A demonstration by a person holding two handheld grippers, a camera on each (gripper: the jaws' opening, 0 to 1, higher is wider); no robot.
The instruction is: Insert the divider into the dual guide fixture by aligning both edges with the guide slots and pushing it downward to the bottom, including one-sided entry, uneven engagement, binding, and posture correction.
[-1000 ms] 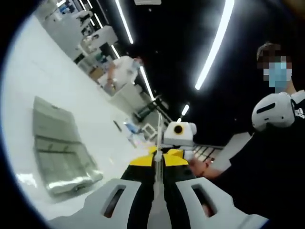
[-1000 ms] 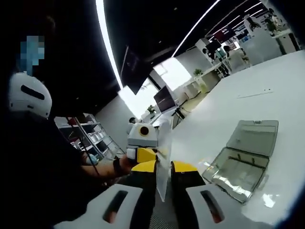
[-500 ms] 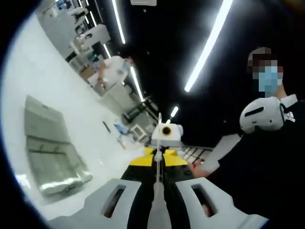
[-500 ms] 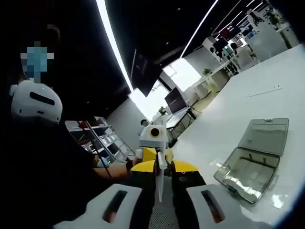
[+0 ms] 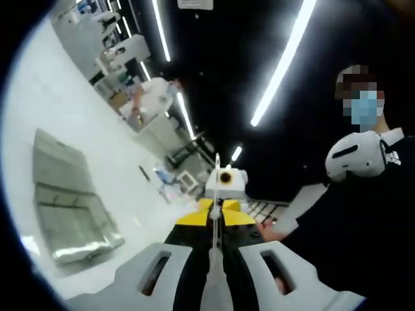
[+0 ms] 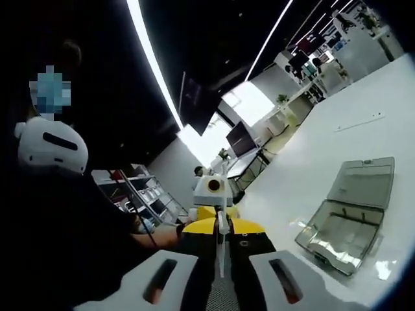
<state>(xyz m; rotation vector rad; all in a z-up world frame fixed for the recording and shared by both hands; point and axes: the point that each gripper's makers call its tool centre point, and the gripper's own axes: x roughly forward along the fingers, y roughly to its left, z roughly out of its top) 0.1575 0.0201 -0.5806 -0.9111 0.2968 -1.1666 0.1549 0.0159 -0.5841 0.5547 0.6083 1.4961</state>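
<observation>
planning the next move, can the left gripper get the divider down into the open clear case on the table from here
Probably yes: the left gripper and right gripper both pinch the divider above the white table, and the open case lies to one side, unobstructed.

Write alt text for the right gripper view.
The right tongs are shut on a thin clear divider seen edge-on, with the left tongs gripping its far end. An open clear plastic case lies on the white table to the right; a person in black stands at left.
</observation>
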